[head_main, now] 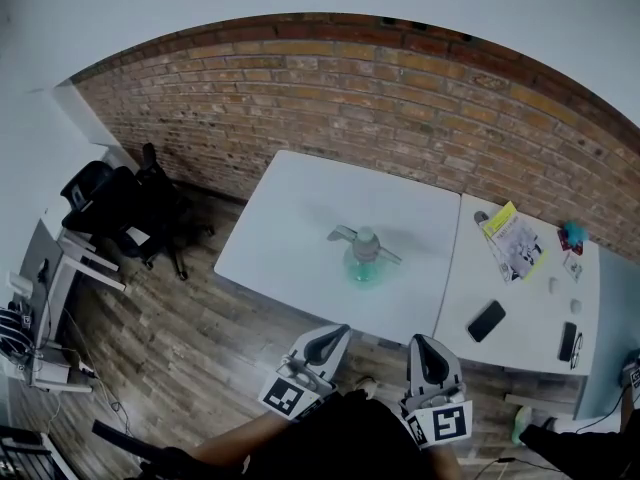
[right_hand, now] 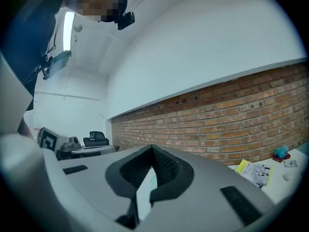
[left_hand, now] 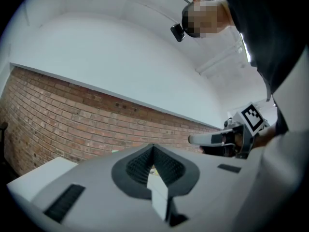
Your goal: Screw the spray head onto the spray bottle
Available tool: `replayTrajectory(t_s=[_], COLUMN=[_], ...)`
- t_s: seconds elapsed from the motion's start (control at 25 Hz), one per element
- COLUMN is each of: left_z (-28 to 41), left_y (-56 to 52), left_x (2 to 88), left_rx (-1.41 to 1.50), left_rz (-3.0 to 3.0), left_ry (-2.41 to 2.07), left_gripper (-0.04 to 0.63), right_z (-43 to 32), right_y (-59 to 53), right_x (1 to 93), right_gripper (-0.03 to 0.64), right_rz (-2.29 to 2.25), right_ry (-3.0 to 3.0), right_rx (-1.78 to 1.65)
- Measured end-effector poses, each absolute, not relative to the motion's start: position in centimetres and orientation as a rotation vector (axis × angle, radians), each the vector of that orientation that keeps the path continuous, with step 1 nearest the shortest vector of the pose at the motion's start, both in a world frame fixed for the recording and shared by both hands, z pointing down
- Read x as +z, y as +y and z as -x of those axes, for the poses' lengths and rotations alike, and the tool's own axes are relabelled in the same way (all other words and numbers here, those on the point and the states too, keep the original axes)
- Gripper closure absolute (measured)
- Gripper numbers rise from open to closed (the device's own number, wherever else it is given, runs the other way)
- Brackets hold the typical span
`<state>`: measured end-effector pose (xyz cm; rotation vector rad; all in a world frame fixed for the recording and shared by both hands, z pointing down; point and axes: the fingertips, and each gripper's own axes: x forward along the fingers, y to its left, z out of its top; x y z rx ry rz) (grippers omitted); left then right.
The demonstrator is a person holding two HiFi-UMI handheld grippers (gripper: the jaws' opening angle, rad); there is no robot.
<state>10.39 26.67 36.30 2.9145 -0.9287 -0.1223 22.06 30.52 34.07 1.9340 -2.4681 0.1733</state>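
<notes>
Closest to you, down by your body, are your two grippers. Your left gripper [head_main: 333,334] has its jaws pressed together, and nothing is caught between them. Your right gripper [head_main: 426,346] is just the same: jaws pressed together, holding nothing. Both point flat, out toward the tables, and they sit side by side with a gap between them. From the left gripper view you can see the right gripper off to the side, with its black and white square marker. Both grippers are over the wood floor [head_main: 180,338], just short of the near edge of the white table [head_main: 285,223]. On that table, near the middle and well apart from both grippers, stands the spray bottle [head_main: 362,268]. It is see-through green. The spray head [head_main: 364,238] sits on top of it, and you cannot tell if it is screwed on tight. To the right is a second white table [head_main: 520,303], touching the first one. It has a black phone [head_main: 486,320] near you and a yellow booklet [head_main: 512,238] farther back. Off to the left are black chairs [head_main: 110,203]. Behind it all is a brick wall [head_main: 400,98].
</notes>
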Motion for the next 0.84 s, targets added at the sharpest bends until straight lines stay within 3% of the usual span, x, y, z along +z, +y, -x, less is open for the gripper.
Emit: replayTrajectory(t_s=[0.84], left_z=[-14.0], left_y=[27.8], left_x=[37.4], left_rx=[-0.072], left_rz=[-2.908], left_ry=[-0.911], left_gripper=[0.592], right_z=[-25.8], right_y=[32.2], right_x=[34.6], right_gripper=[0.609], right_rz=[-1.918], right_ry=[-2.43], right_rx=[0.125])
